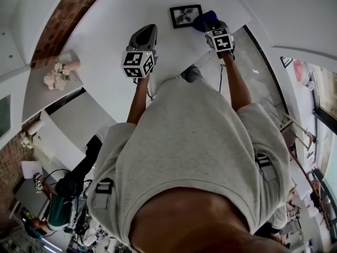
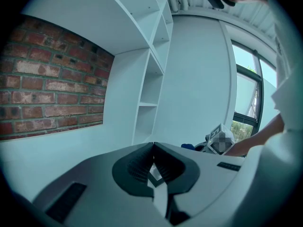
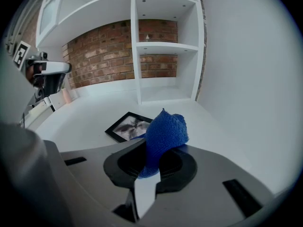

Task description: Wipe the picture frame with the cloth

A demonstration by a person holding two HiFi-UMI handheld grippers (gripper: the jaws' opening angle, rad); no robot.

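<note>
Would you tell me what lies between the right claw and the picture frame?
Only the blue cloth gripped in the right claw, then bare counter before the picture frame, as the right gripper view shows.

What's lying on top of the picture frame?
Nothing shows on the picture frame. The cloth, clamped in the right gripper, hides its near corner, so that part is unchecked.

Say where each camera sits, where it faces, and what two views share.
Head view: on the person's head, looking steeply down; torso, arms, left tool and right tool show.
Left gripper view: on the left tool, facing brick wall and shelves; jaws shut, empty.
Right gripper view: on the right tool, facing the picture frame; jaws grip the cloth.
Head view also shows picture frame and cloth.
</note>
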